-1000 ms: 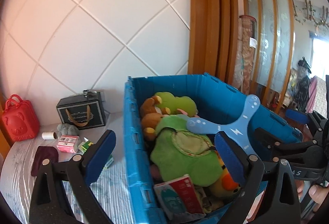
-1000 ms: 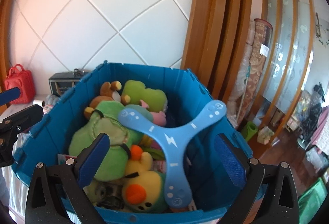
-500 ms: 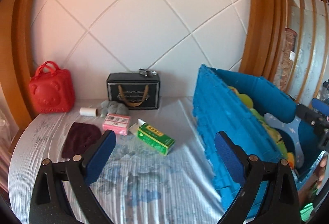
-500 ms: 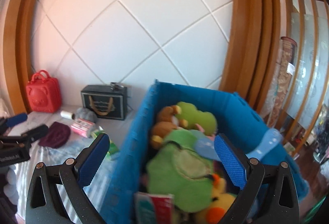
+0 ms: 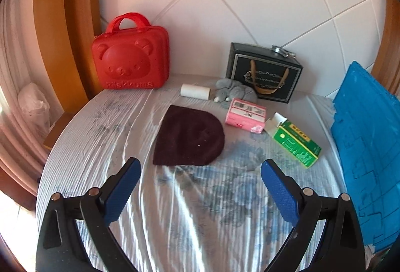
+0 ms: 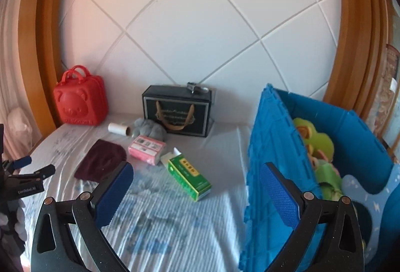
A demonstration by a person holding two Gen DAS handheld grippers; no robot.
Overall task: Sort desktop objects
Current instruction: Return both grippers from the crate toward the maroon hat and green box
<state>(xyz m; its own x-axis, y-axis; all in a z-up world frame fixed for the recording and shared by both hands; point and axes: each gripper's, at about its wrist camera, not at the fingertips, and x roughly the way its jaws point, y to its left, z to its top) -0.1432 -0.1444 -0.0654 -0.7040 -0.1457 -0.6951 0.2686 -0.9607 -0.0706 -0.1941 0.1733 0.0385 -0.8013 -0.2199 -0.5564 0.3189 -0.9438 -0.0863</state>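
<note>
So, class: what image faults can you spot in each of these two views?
Left wrist view: fisheye bends the wooden frame; sunlight glares off the rippled bedsheet; a pinkish cast tints the wall's upper left. Right wrist view: same barrel distortion; the blue crate edge looks slightly smeared; dark vignette fills the corners.

Each handheld tool is a black, speckled plastic frame with triangular cut-outs and silver round screw heads at the finger joints. The left gripper (image 5: pixel 201 185) carries two fingers faced with textured royal-blue pads (image 5: pixel 122 190); the right gripper (image 6: pixel 196 193) matches it. In the right wrist view, at nine o'clock, the other tool's black body shows white lettering, too small to read.
</note>
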